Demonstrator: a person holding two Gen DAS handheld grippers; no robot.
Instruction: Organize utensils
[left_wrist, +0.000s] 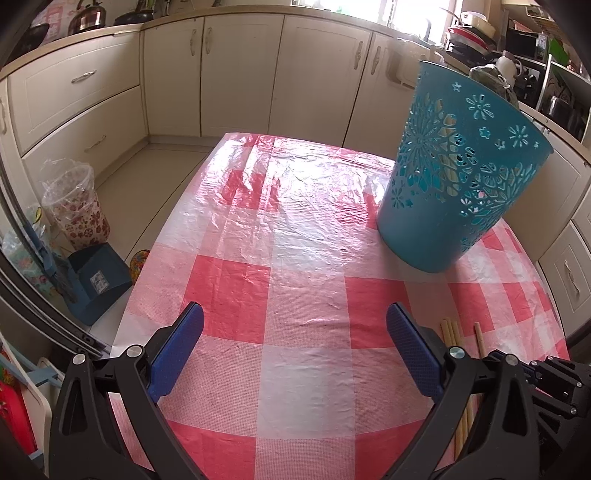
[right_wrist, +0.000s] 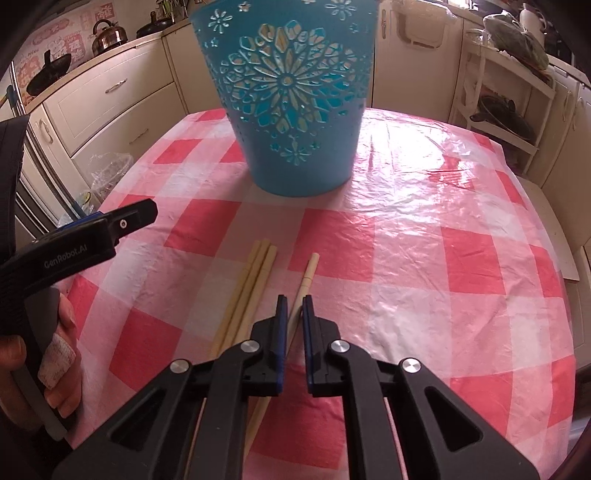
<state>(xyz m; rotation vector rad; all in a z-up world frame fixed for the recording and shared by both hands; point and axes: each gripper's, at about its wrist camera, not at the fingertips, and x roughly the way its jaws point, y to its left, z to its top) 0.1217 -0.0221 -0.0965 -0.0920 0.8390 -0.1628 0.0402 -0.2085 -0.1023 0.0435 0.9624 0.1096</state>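
Right gripper (right_wrist: 292, 301): narrowed around the lone chopstick (right_wrist: 308, 271), pads at its sides; firm contact not certain.
Lone chopstick: flat on the checked tablecloth (right_wrist: 424, 258), long axis running ahead toward the blue basket (right_wrist: 291, 110).
Chopstick bundle (right_wrist: 255, 273): just left of it, parallel.
Left gripper (left_wrist: 295, 325): spread wide, empty, farther off.

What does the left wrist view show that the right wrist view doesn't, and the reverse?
Left wrist only: the left hand-held gripper from behind, jaws wide apart over bare tablecloth, and a blue dustpan on the floor.

Right wrist only: the right hand-held gripper closed on a single chopstick, and a bandaged finger.

Both: the teal basket and three chopsticks lying together.
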